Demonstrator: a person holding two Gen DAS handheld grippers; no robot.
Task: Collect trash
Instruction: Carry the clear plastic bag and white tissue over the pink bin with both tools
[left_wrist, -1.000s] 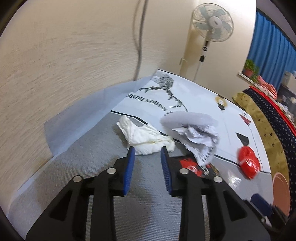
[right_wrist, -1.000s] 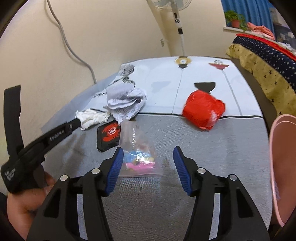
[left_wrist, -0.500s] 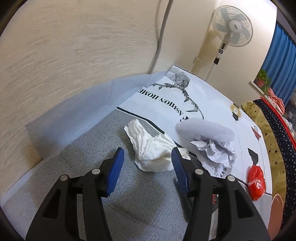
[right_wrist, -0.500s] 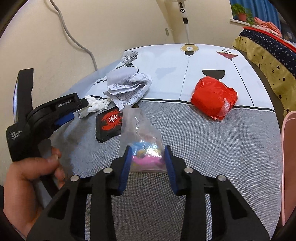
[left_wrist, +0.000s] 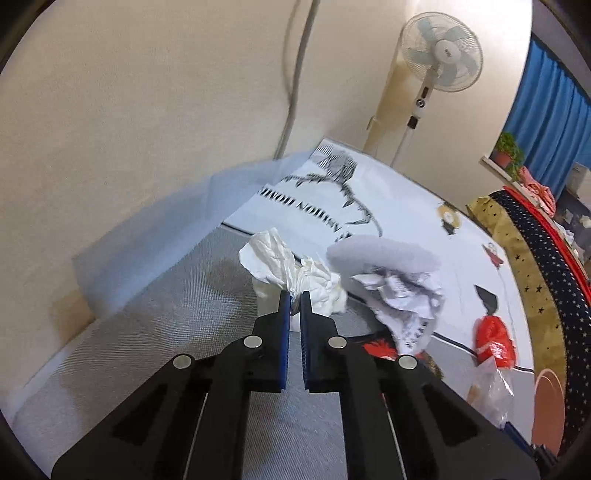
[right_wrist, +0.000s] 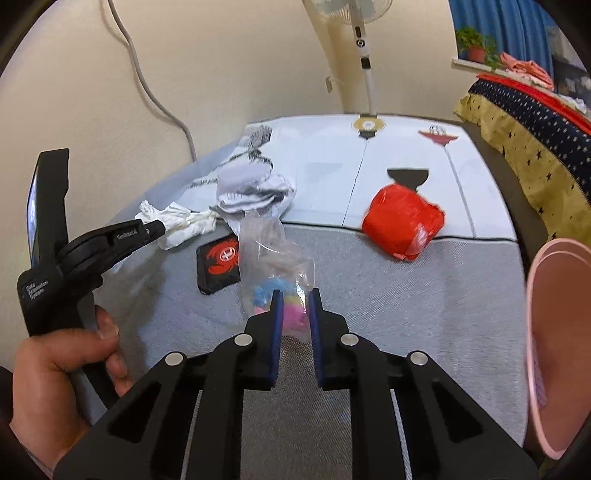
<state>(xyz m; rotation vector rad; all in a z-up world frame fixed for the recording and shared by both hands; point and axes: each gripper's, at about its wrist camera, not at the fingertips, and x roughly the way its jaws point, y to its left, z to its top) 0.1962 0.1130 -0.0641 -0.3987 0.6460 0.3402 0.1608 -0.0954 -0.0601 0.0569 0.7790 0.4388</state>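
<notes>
Here my left gripper (left_wrist: 294, 300) is clamped on the crumpled white tissue (left_wrist: 291, 271), its blue pads pinching the wad at its near edge; the tissue sits on the grey mat (left_wrist: 177, 332) close to the wall (left_wrist: 147, 110). Just to its right lies a ball of crumpled printed paper (left_wrist: 402, 295), and beside that a black card with a red crab (right_wrist: 219, 264) lies flat on the mat. My right gripper (right_wrist: 295, 306) is closed on a clear plastic bag (right_wrist: 275, 258) with pink and blue bits inside, the bag's top standing up ahead of my fingers. From the right wrist view I see my left hand (right_wrist: 62, 365) around the other gripper's handle, its tip touching the tissue. Farther off, a red plastic bag (right_wrist: 402, 229) rests where the grey mat meets the white printed sheet (right_wrist: 325, 166). A pink bin (right_wrist: 554, 332) stands at my right edge, and a standing fan (left_wrist: 439, 59) rises in the corner.
</notes>
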